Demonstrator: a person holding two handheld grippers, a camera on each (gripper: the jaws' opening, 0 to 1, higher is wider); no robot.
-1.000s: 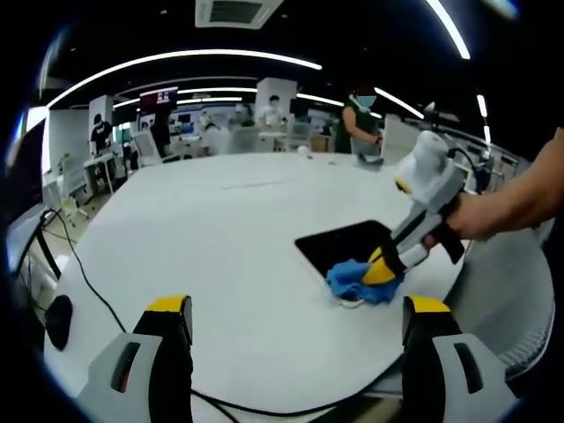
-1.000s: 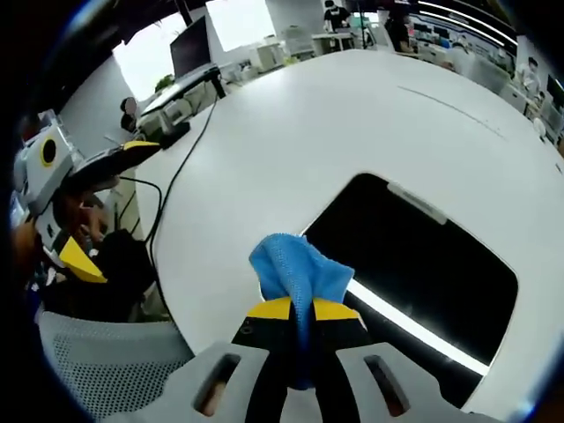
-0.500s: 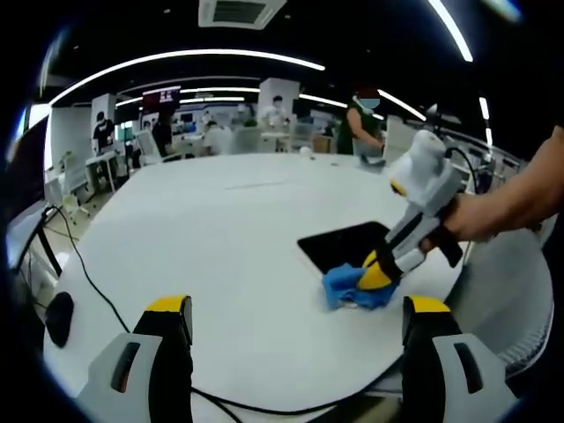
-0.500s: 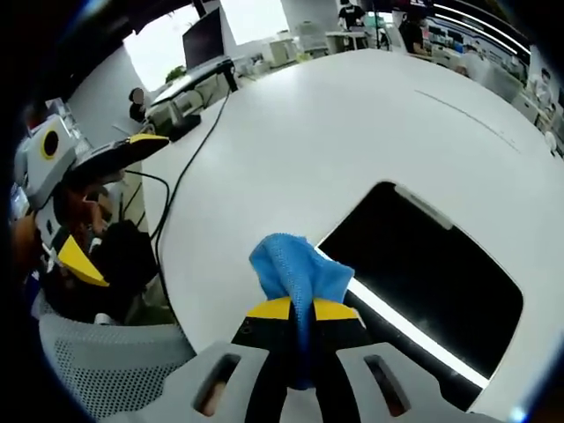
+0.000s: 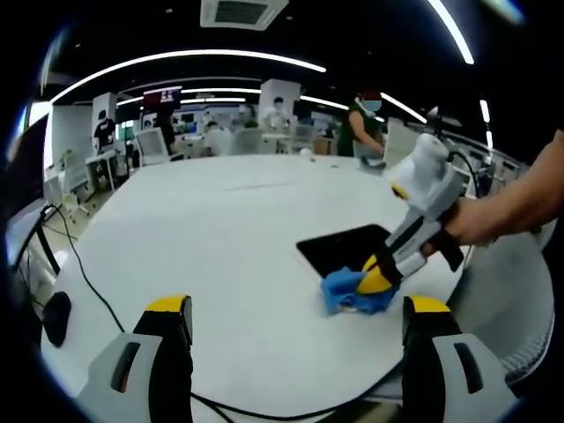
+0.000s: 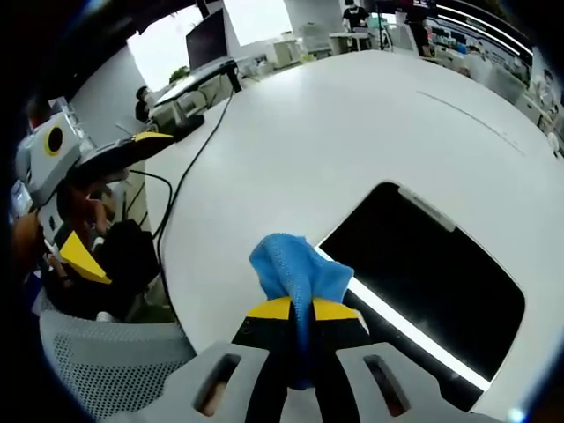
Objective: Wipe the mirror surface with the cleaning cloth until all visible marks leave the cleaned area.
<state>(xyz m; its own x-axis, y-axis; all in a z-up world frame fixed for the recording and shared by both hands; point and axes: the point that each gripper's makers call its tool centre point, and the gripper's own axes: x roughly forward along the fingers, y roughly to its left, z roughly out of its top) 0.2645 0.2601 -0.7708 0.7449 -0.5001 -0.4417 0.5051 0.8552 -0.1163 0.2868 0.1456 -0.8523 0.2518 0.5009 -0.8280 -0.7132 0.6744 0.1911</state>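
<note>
Right gripper (image 6: 300, 308) is clamped tight on the blue cleaning cloth (image 6: 295, 271), bunched up at the tips so I can press it flat and scrub. My left gripper (image 5: 295, 308) sits wide open at the bottom of its view, empty. Dark mirror (image 6: 423, 278) lies on the white table (image 6: 326, 132), right of centre, its near corner just beside the cloth.
</note>
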